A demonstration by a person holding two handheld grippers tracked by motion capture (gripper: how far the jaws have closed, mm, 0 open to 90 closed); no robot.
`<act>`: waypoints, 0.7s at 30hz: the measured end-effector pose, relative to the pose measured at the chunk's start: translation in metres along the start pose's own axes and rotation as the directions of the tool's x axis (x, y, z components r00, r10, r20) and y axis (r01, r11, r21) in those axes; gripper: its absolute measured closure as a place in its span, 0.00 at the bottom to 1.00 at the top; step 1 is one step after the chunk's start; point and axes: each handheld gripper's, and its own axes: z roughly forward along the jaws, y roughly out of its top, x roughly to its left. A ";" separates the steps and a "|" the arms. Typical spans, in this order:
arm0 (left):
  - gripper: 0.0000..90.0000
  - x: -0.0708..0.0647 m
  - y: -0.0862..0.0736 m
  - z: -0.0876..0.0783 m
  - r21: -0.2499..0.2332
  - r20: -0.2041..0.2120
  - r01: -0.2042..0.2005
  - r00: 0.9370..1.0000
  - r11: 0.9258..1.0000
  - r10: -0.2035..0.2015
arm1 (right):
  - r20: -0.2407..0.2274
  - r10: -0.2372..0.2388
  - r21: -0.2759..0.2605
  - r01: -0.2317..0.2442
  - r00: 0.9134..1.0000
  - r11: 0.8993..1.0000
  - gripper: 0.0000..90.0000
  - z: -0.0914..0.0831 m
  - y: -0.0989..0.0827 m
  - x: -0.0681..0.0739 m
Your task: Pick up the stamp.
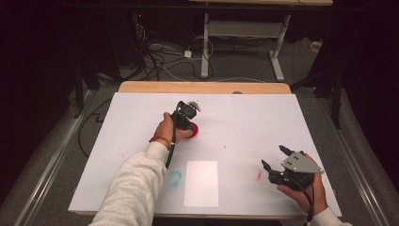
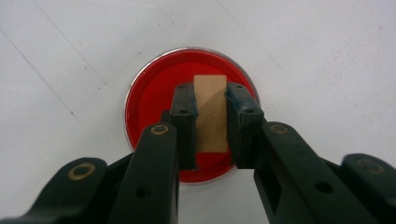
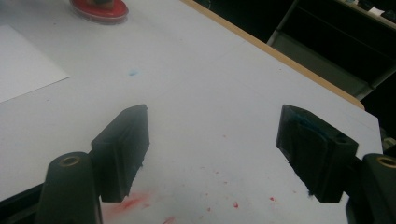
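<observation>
Wooden block [image 2: 211, 114] in left tool [image 2: 210, 121], round red dish [image 2: 154, 100]

The round dish [image 2: 154, 100] is bright red with a thin silvery rim, and the block [image 2: 211, 114] over it is pale tan wood. The table cover [image 1: 244, 122] is white — flecked red right of the white sheet of paper [image 1: 201, 183], smudged blue left of it.

Dark room: grey floor [image 1: 56, 141], tangled cables [image 1: 155, 56], a white-legged desk [image 1: 244, 28] behind.
</observation>
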 end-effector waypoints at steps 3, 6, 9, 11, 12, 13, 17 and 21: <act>0.82 0.000 -0.001 -0.001 0.003 0.004 -0.005 1.000 1.000 0.005 | -0.005 -0.001 0.002 0.001 1.000 1.000 0.29 0.000 0.000 0.001; 0.82 0.000 -0.002 -0.003 -0.006 0.017 -0.016 1.000 1.000 0.016 | -0.005 0.001 -0.002 -0.001 1.000 1.000 0.29 0.000 0.001 0.001; 0.82 0.002 -0.003 -0.006 -0.031 0.030 -0.017 0.999 0.999 0.018 | -0.006 -0.002 -0.003 0.001 1.000 1.000 0.29 0.001 0.001 0.000; 0.82 0.002 -0.004 -0.008 -0.039 0.030 -0.015 0.999 0.999 0.017 | -0.006 0.003 -0.001 -0.003 1.000 1.000 0.29 0.002 0.002 0.000; 0.82 0.002 -0.005 -0.010 -0.046 0.037 -0.014 0.999 0.999 0.016 | -0.007 -0.002 -0.001 0.002 1.000 1.000 0.29 0.002 0.001 0.000; 0.82 0.003 -0.005 -0.011 -0.053 0.038 -0.015 0.999 0.998 0.017 | -0.007 -0.004 0.002 0.004 1.000 1.000 0.29 0.002 0.001 0.001; 0.82 0.007 -0.009 -0.017 -0.085 0.046 -0.008 0.999 0.996 0.012 | -0.006 -0.002 0.009 0.002 1.000 1.000 0.29 0.002 0.000 0.001; 0.82 0.009 -0.012 -0.021 -0.105 0.048 -0.009 0.999 0.994 0.014 | -0.003 0.002 0.004 -0.002 1.000 1.000 0.28 -0.001 -0.001 0.000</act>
